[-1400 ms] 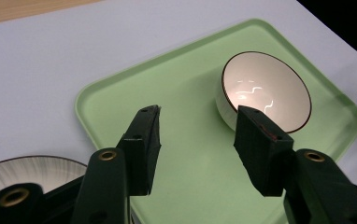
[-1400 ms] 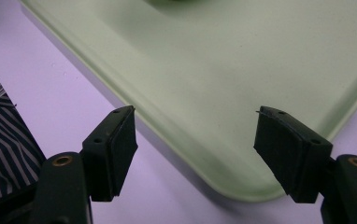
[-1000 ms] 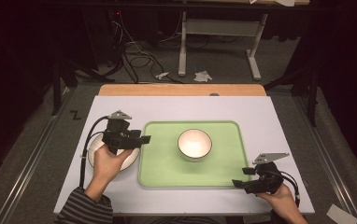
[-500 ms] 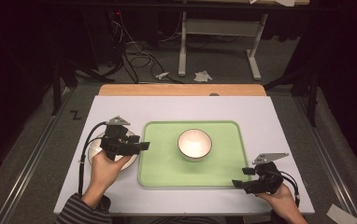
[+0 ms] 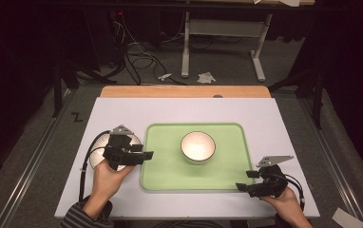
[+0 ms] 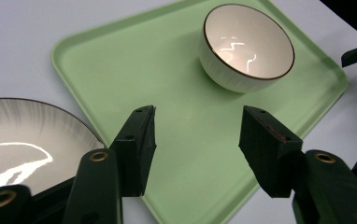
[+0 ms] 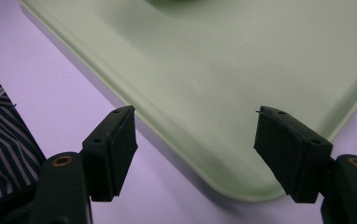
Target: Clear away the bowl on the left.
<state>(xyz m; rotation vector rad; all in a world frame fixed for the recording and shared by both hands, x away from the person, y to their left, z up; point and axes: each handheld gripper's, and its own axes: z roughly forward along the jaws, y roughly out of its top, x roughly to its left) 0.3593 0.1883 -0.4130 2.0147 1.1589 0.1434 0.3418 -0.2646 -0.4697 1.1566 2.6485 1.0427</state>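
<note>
Where my forearms come in at the near edge, I see the left gripper [image 5: 144, 154] hanging over the left rim of the green tray [image 5: 170, 178], its jaws spread wide with nothing between them; they have just been opening. Just under and beside it sits a white plate [image 6: 22, 140] on the bare tabletop, touching the tray's edge as far as I can tell. My right gripper [image 5: 244, 181] rests at the tray's near right corner, jaws wide apart and holding nothing, the corner lying below the gap.

Farther in, a white bowl [image 5: 198, 147] stands upright on the tray. The pale table [image 5: 184, 107] ends in a wooden strip [image 5: 184, 91]. Beyond lie grey floor, tangled cables [image 5: 139, 59], crumpled paper [image 5: 206, 77] and a metal stand [image 5: 222, 33] in a dark room.
</note>
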